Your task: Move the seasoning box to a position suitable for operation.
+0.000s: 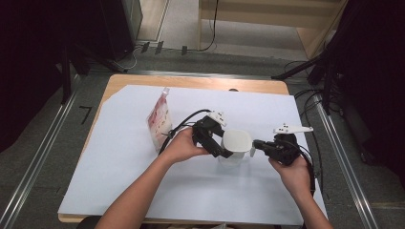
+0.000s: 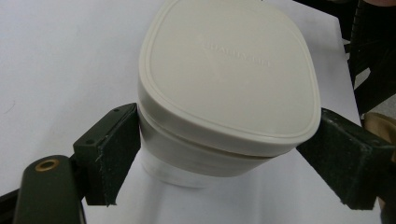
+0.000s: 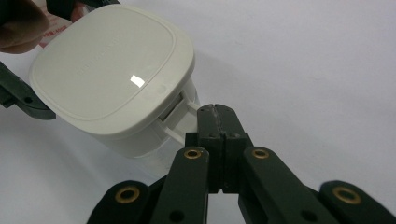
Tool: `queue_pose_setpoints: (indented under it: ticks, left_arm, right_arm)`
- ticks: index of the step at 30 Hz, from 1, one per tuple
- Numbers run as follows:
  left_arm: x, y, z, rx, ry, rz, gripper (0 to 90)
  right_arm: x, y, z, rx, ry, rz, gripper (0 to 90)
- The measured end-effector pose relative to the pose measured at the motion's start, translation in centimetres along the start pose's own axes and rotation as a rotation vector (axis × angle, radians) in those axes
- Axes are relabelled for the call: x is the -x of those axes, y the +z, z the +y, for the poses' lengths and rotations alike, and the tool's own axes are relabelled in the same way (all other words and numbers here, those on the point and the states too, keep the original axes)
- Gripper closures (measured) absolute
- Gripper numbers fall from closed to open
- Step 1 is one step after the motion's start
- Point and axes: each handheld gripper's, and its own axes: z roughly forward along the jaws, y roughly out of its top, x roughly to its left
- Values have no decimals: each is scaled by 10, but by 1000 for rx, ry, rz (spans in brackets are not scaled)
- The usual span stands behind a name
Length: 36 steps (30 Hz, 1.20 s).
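Nearest the person's edge of the surface point(image 1: 119, 191), covered by a white sheet, the two forearms come in and meet around a small white container point(image 1: 236, 145) standing about midway across, a little toward the near edge.

The right claw point(image 3: 217, 112) has its jaws shut flat together, their tips touching or just beside the little tab on the container's lid point(image 3: 112, 70) — whether anything is pinched between them I cannot tell.

The left claw point(image 2: 219, 154) holds the container from the other side, its pads point(image 2: 114, 149) pressed on the body just under the lid's rim.

The container looks like light, stiff plastic with smooth, rounded walls — likely slippery, and easy to tip or slide if the lid resists. The body under the rim seems the sound place to brace it; the tab is the natural spot to lift the lid, though it looks thin and may flex.

Farther back, toward the left far corner, a red-and-white pouch point(image 1: 159, 121) stands, well apart from the container.
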Motion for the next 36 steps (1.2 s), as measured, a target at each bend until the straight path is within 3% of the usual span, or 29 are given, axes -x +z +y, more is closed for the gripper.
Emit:
queue_pose_setpoints:
  ticks: [36]
  left_arm:
    - [10,-10,15,-29,28,55,168]
  right_arm:
    - [-1,0,0,-2,-3,-3,900]
